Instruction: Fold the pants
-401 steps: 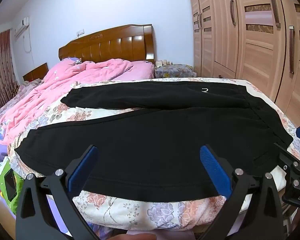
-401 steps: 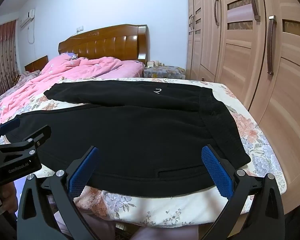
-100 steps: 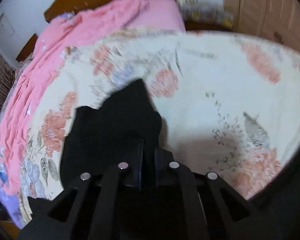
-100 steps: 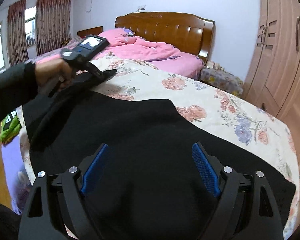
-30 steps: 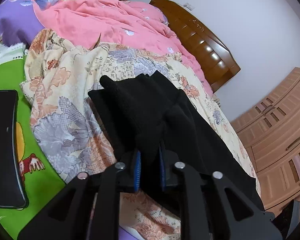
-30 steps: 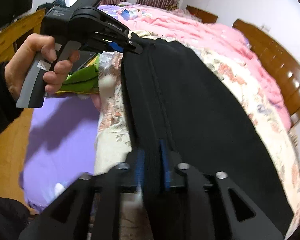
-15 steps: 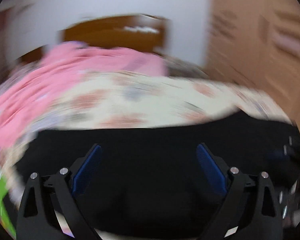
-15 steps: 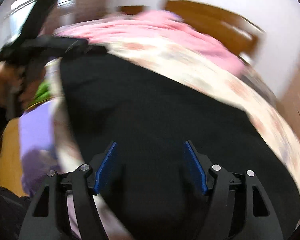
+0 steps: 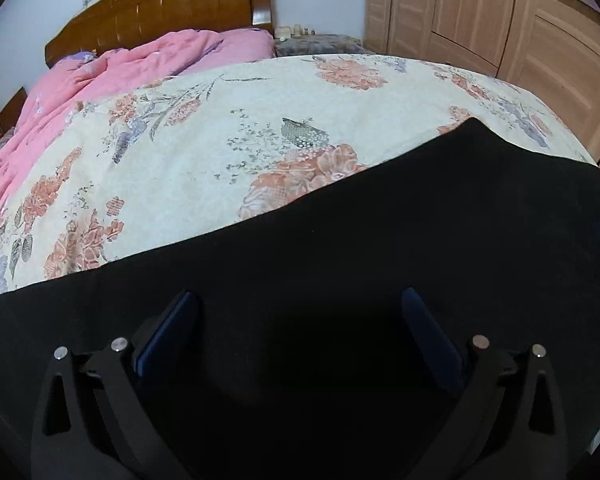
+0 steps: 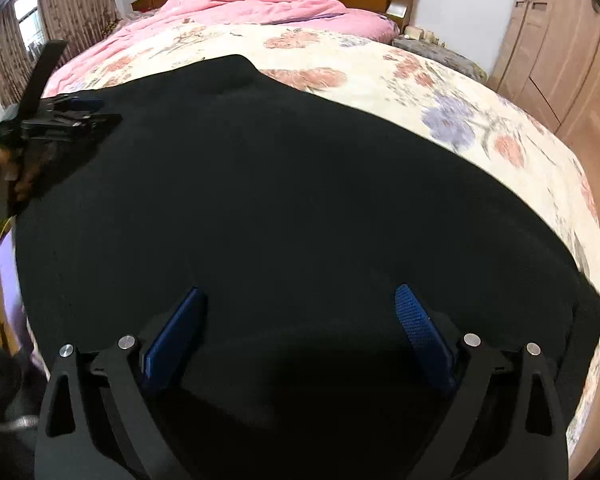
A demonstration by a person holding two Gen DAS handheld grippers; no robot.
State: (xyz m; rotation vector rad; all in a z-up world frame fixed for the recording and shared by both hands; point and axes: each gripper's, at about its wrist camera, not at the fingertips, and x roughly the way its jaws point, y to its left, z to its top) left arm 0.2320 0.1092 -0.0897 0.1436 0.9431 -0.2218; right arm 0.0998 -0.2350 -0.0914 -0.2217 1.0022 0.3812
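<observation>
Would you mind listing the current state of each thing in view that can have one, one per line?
Black pants: lying flat on the bed, gripped by neither gripper.
Left gripper: open, jaws just opened, nothing pinched.
Right gripper: open, jaws just opened, nothing pinched.
Pink quilt: rumpled near the headboard.
Wardrobe doors: closed.
Floral bedspread: spread flat.

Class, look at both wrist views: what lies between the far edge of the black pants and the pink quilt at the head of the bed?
Only bare floral bedspread lies between the black pants and the pink quilt. Both wrist views show it, the left most plainly.
</observation>
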